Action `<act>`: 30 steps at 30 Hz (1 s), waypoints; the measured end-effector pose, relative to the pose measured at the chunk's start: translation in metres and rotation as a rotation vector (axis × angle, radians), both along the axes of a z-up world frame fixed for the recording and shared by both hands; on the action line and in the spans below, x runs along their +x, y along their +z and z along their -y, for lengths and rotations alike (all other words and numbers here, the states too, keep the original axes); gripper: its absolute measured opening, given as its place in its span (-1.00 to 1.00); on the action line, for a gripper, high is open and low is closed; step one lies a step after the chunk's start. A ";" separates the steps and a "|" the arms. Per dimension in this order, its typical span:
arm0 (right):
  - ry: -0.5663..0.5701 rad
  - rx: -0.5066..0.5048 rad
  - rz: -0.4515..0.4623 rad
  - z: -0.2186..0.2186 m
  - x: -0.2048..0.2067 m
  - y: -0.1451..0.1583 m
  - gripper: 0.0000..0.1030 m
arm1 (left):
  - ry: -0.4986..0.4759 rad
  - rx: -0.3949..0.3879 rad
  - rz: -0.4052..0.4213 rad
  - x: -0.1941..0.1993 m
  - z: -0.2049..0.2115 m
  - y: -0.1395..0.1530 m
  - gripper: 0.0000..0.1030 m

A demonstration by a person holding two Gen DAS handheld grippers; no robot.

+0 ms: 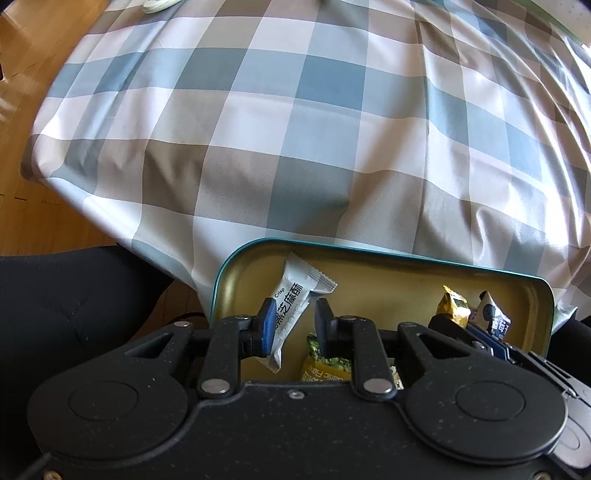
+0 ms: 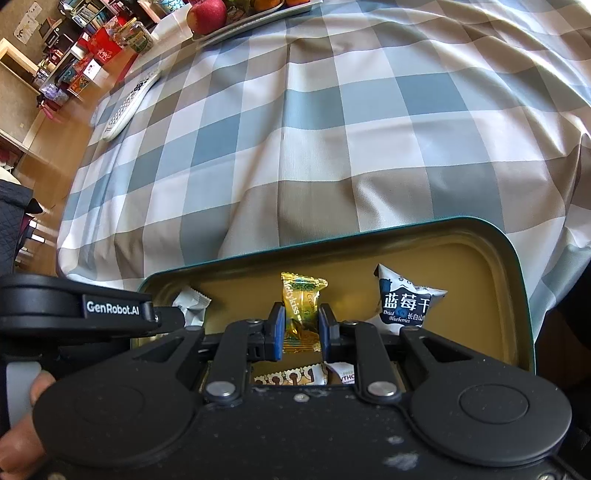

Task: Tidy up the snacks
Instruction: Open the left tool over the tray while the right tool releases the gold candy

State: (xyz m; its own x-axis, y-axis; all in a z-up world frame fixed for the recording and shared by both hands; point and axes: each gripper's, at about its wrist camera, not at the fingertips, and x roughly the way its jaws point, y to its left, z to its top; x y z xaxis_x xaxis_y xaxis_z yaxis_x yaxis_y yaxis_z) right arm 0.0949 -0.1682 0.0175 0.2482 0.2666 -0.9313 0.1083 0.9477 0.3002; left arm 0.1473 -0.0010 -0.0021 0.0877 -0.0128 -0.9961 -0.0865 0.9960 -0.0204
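A teal tin (image 1: 546, 306) with a gold inside sits at the table's near edge and holds several snack packets; it also shows in the right wrist view (image 2: 517, 280). My left gripper (image 1: 295, 321) is open over the tin, with a white sesame crisp packet (image 1: 295, 291) leaning against its left finger and a gap to its right finger. My right gripper (image 2: 300, 325) is shut on a gold candy packet (image 2: 301, 306), which stands upright between the pads. A dried blueberry packet (image 2: 404, 304) lies to its right. The right gripper also appears in the left wrist view (image 1: 465, 325).
The table carries a blue, grey and white checked cloth (image 2: 314, 129). A white remote (image 2: 129, 107) lies at the far left. A tray with an apple (image 2: 207, 14) stands at the back. More packets (image 2: 295, 376) lie under my grippers. Wooden floor (image 1: 33, 74) lies left.
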 end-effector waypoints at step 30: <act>-0.020 -0.100 0.113 0.047 -0.106 0.029 -0.53 | -0.105 0.031 0.158 -0.128 0.028 0.007 -0.32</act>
State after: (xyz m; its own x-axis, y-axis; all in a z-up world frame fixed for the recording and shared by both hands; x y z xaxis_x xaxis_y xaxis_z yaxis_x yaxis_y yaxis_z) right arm -0.0114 -0.2154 0.0465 0.3574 0.1681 -0.9187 0.0978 0.9715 0.2158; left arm 0.0192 -0.0285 0.0054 0.2430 0.0003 -0.9700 0.0196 0.9998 0.0052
